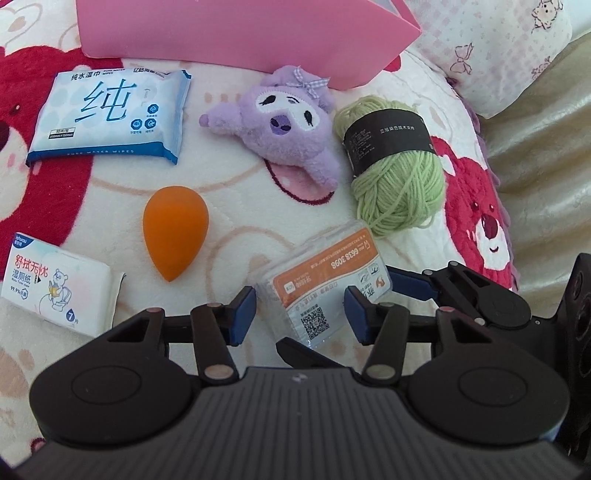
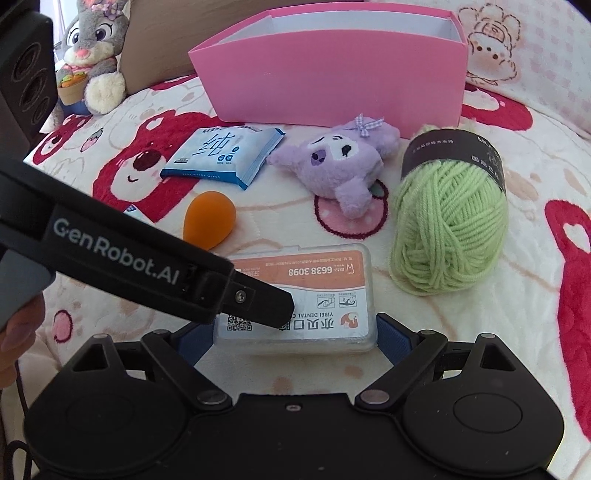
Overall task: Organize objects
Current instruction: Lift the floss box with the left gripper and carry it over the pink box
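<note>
A clear dental-floss box [image 1: 325,284] [image 2: 306,295] with an orange label lies on the bear blanket. My left gripper [image 1: 301,314] is open, its blue pads on either side of the box's near end. My right gripper [image 2: 295,336] is open, its pads flanking the box's near corners. The left gripper's body crosses the right wrist view over the box. Beyond lie an orange makeup sponge [image 1: 175,232] [image 2: 208,219], a purple plush [image 1: 284,129] [image 2: 343,162], green yarn [image 1: 395,162] [image 2: 448,218] and a blue wet-wipes pack [image 1: 110,116] [image 2: 223,155]. A pink box [image 2: 332,74] [image 1: 240,33] stands open at the back.
A white wet-tissue pack [image 1: 59,291] lies at the left. A grey rabbit plush [image 2: 92,55] sits at the back left beside a dark speaker [image 2: 26,74]. A pillow [image 1: 498,51] lies at the right.
</note>
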Motion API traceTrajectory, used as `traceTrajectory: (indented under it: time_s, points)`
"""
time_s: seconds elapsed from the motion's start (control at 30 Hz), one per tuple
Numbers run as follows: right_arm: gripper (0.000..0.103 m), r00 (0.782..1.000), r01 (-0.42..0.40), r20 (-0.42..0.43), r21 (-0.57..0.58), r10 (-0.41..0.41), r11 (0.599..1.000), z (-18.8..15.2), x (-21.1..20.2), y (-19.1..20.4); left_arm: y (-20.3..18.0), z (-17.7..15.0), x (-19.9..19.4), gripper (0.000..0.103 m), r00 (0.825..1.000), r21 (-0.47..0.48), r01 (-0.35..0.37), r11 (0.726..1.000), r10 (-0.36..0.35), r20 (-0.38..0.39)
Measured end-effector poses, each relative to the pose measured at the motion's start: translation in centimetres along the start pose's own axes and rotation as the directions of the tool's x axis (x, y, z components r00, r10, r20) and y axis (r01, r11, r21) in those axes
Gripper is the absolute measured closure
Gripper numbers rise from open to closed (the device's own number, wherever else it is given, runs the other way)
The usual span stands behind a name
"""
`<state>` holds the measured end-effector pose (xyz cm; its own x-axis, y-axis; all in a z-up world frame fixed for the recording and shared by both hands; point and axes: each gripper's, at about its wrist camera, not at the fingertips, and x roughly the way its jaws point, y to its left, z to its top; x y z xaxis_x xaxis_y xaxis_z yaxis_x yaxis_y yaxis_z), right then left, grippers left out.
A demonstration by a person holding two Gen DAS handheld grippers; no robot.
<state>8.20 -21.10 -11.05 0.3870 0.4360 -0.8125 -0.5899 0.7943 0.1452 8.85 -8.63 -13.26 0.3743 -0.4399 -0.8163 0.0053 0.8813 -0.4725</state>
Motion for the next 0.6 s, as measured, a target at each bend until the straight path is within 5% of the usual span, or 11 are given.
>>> traceTrajectory:
  time_s: [0.6]
  points:
    - [0.009,0.997,0.065,-0.051,0.004,-0.065,0.998,1.1,-1.9,2.8,-0.1,-0.9,-3.5,0.055,0.999,0.029,0.03,0.999,-0.031,0.027]
